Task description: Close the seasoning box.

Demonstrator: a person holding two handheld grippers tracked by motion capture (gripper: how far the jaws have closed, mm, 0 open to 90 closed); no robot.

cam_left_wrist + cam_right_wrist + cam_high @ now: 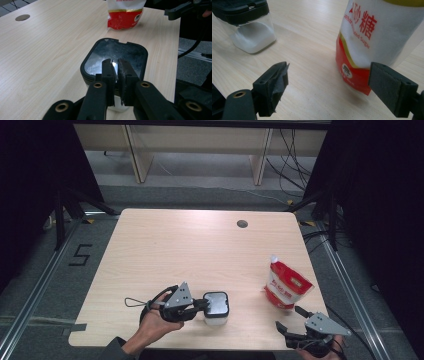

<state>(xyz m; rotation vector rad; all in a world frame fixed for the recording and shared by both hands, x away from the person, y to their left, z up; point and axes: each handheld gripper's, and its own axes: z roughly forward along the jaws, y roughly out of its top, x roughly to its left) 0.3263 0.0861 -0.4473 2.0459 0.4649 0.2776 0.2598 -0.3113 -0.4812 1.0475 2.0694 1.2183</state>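
The table (165, 250) carried a clear jar (216, 312) with a black lid (117, 56) near its front edge, about midway along, and a red-and-white sugar bag (286, 286) standing upright toward the front right corner, well apart from the jar. The left gripper (204, 305) lay level against the jar's left side at lid height, its jaws nearly together over the lid's near rim; whether they pinched a tab or flap there could not be told. The right gripper (292, 319) waited at the front right corner with jaws wide, holding nothing, the bag just beyond and partly between them but untouched. The step in hand appeared to be opening the jar's lid. Next, the lid would need lifting clear while the right gripper closed on the bag for pouring.
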